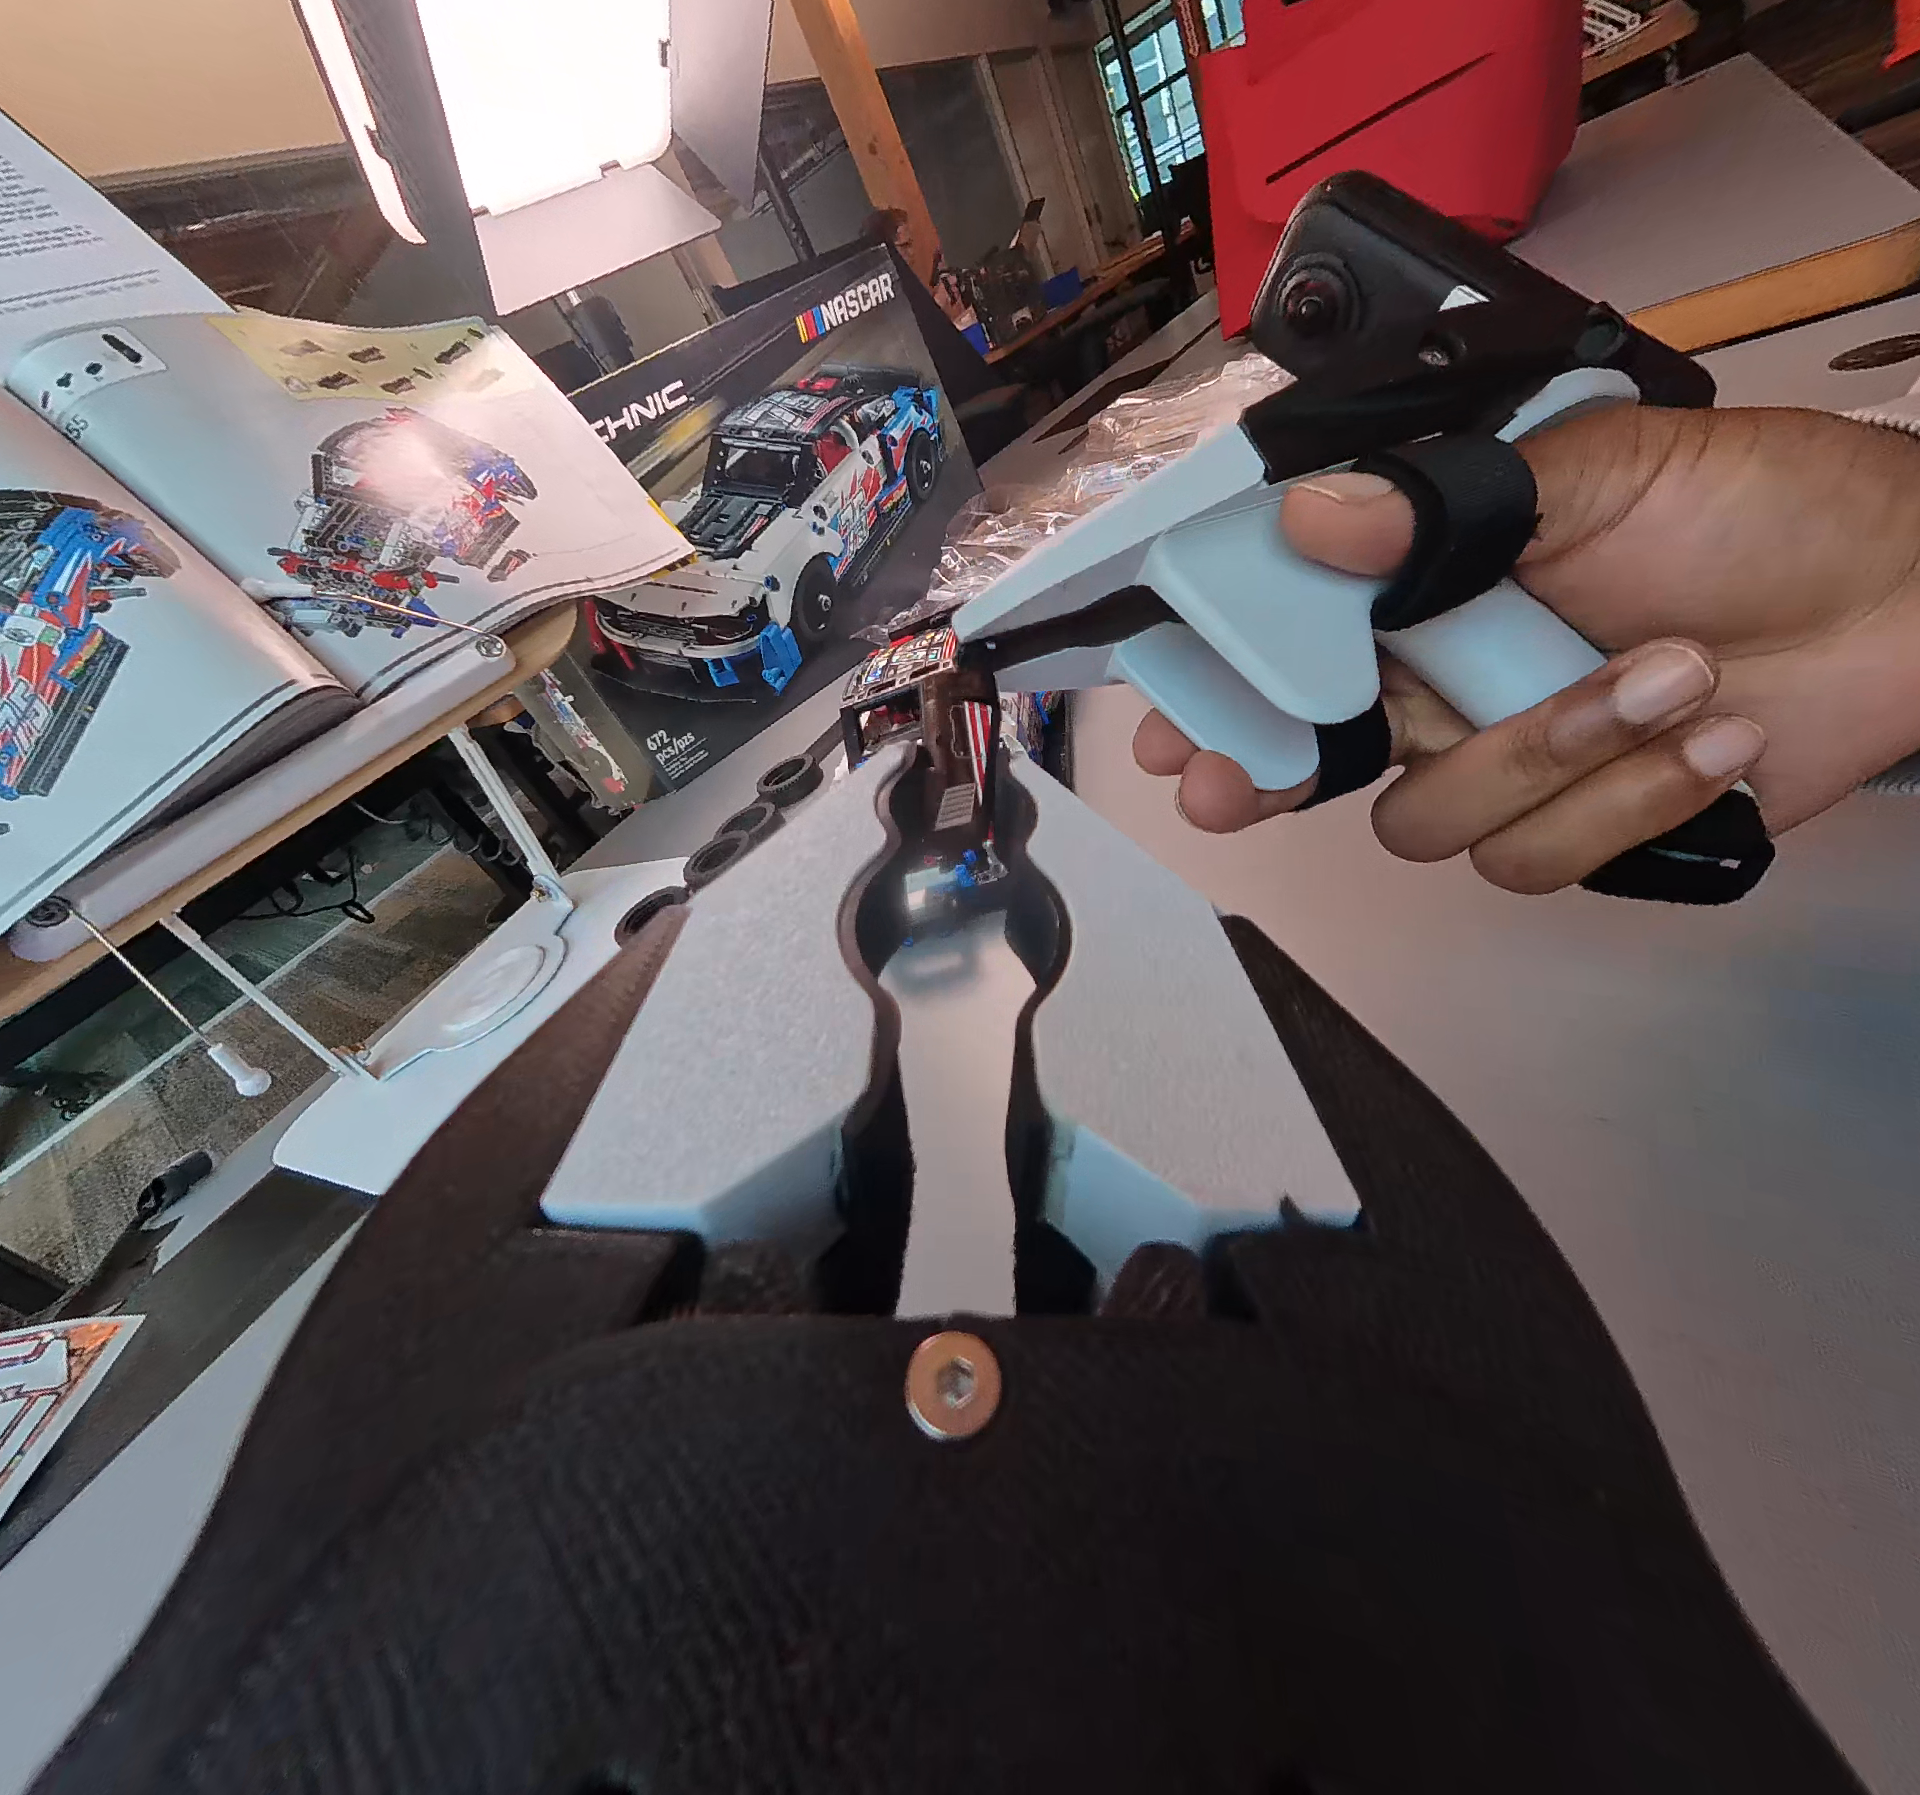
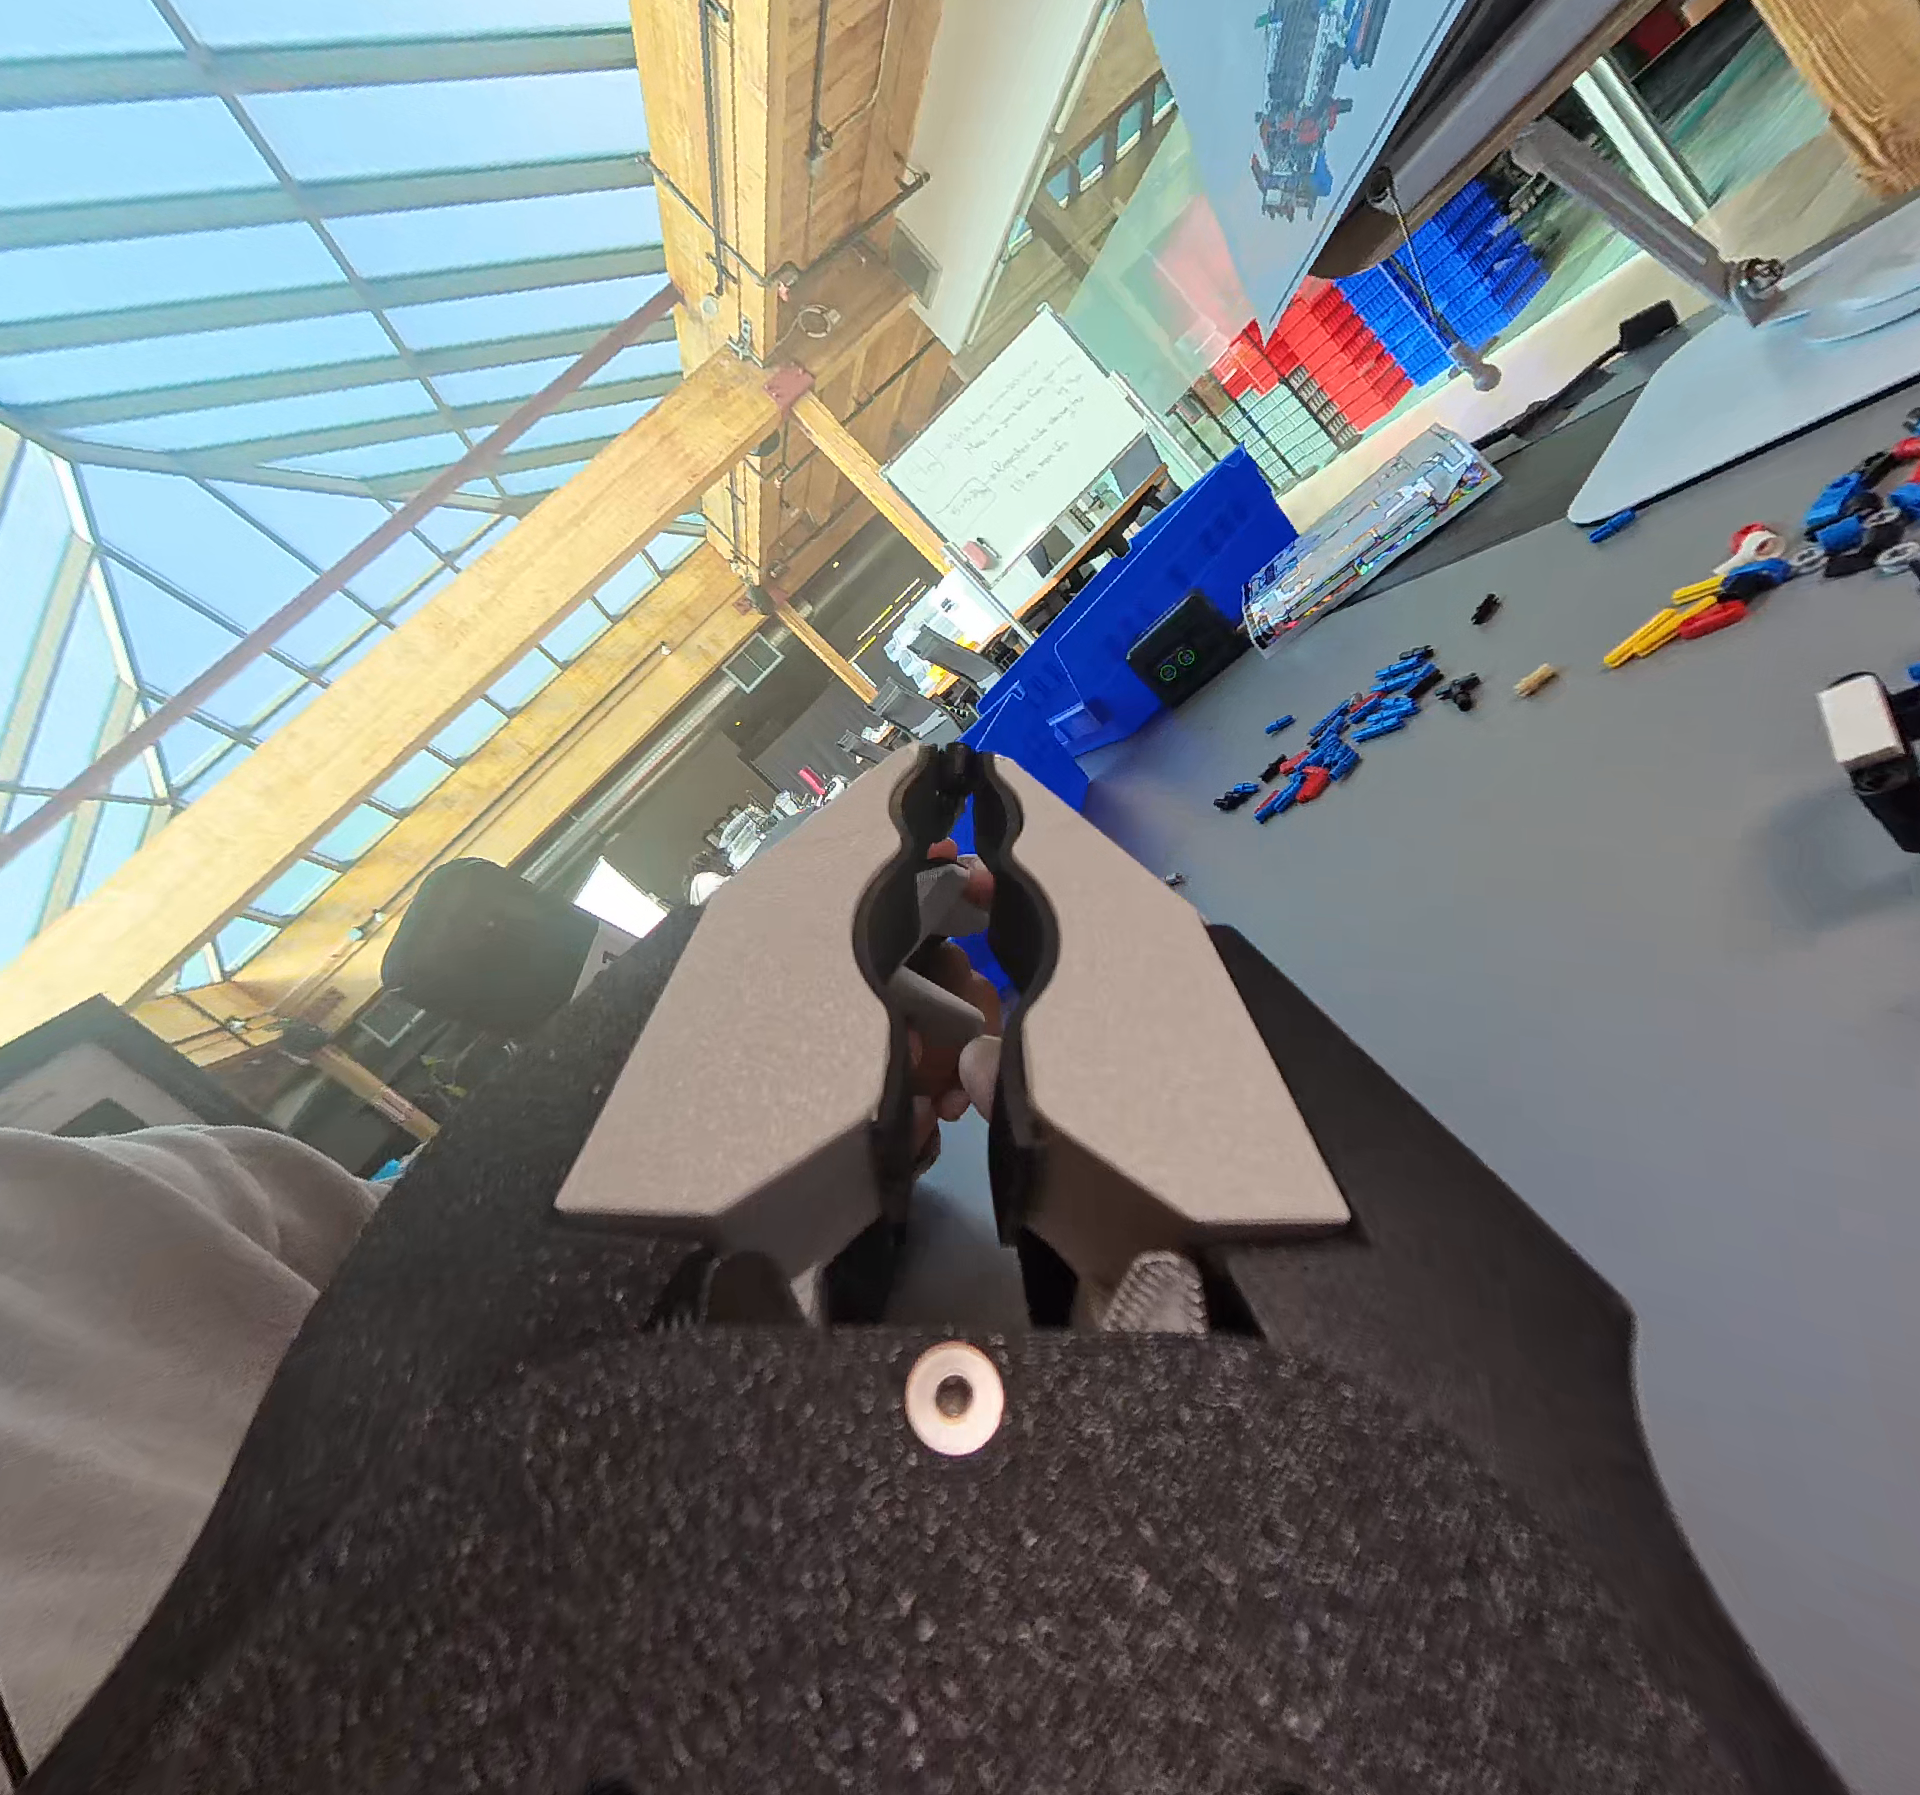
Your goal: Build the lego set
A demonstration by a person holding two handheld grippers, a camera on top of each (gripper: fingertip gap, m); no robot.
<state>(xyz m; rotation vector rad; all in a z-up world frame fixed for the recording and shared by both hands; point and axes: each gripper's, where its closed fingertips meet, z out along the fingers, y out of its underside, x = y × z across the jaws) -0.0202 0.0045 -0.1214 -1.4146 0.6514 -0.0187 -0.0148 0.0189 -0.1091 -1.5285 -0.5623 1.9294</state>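
My left gripper (image 1: 961,771) is shut on a part-built Lego car model (image 1: 902,677), a dark frame with stickered panels and blue parts, held above the white table (image 1: 1455,1122). My right gripper (image 1: 971,646), held in a hand (image 1: 1621,665), comes in from the right with its tips against the top of the model. In the right wrist view the right gripper (image 2: 951,760) is shut on a small black piece (image 2: 948,781) at its tips. The model is hidden behind its fingers there.
An open instruction booklet (image 1: 312,498) on a stand is at the left, with the set's box (image 1: 790,498) behind it. Black tyres (image 1: 717,852) lie near the stand's foot. Loose blue, red and black pieces (image 2: 1340,748) and a blue bin (image 2: 1143,582) are on the table. My two grippers' fingertips are within a few centimetres of each other.
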